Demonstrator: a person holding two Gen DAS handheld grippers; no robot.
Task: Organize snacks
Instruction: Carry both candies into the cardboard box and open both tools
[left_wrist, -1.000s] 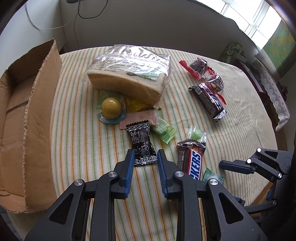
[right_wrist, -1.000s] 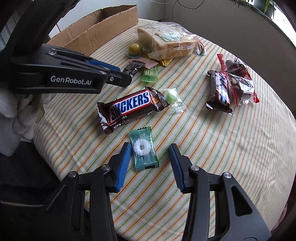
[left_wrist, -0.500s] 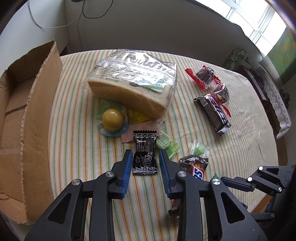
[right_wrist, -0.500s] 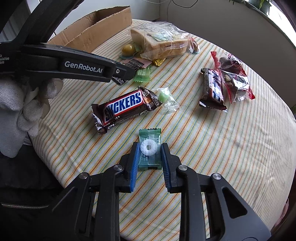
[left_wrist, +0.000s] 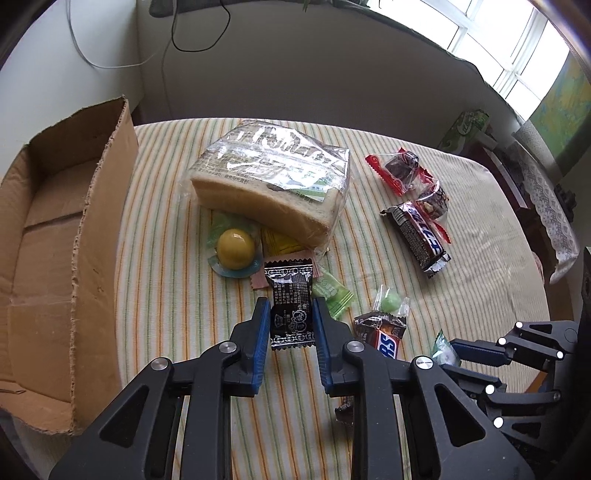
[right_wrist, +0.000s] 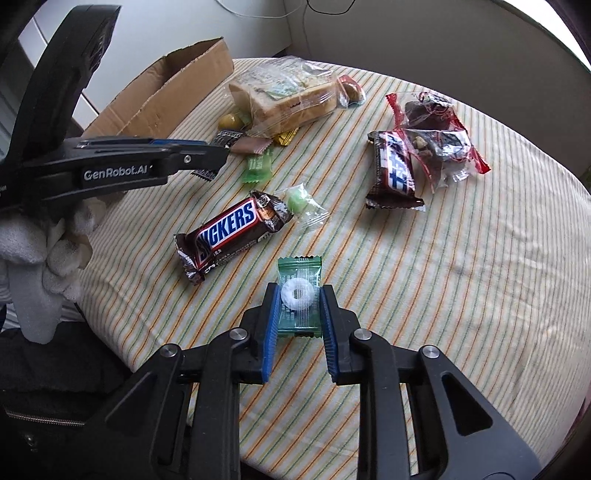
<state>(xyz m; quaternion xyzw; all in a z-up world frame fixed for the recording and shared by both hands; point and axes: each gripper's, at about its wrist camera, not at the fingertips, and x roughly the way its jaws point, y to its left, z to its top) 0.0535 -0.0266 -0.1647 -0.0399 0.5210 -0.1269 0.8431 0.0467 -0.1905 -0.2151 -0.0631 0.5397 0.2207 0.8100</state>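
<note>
Left gripper (left_wrist: 290, 312) clamped on black snack packet (left_wrist: 290, 304); right gripper (right_wrist: 298, 297) clamped on green ring-mint packet (right_wrist: 298, 295) (Snickers bar (right_wrist: 232, 229) ahead-left).

Two chocolate bars (right_wrist: 234, 230) (right_wrist: 394, 168), one bagged loaf (left_wrist: 273, 181), one cardboard box (left_wrist: 55, 251).

From my feed, everything sits on a round table under a striped cloth (left_wrist: 480, 258) of green, orange and cream. Behind it I see a plain pale wall (left_wrist: 295, 66) with a black cable (left_wrist: 199, 40) and a thin white cord (left_wrist: 99, 62) hanging down it. Daylight pours through a paned window (left_wrist: 517, 48) at upper right, and a lace-edged cloth (left_wrist: 550, 206) drapes over dark furniture beside the table.
</note>
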